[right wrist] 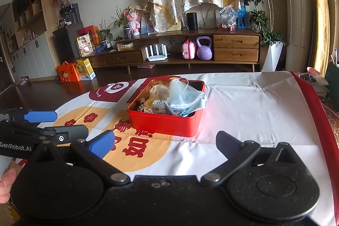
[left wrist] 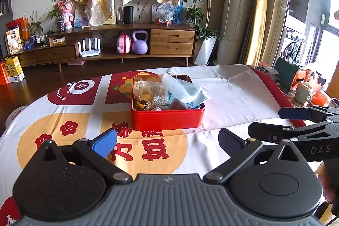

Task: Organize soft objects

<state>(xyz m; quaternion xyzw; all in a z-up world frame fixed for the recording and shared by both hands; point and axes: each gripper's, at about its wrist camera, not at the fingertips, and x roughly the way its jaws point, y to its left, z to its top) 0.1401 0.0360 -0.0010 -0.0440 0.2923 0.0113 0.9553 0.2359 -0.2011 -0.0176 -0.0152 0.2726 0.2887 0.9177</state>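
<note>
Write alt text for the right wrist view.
A red tin packed with blue face masks and cotton swabs sits on a printed tablecloth, ahead of the open, empty right gripper. The left gripper, also open, shows at the left edge.

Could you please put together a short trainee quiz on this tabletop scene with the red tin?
1. True or false: the red tin has its lid on.
2. Which lies topmost in the tin: A) cotton swabs, B) blue face masks, C) a sponge?
3. How do the fingers of the left gripper and right gripper stand?

Key: 1 false, it is open. 2 B, one mask hangs over the rim. 3 Both spread apart, empty, short of the tin.
</note>
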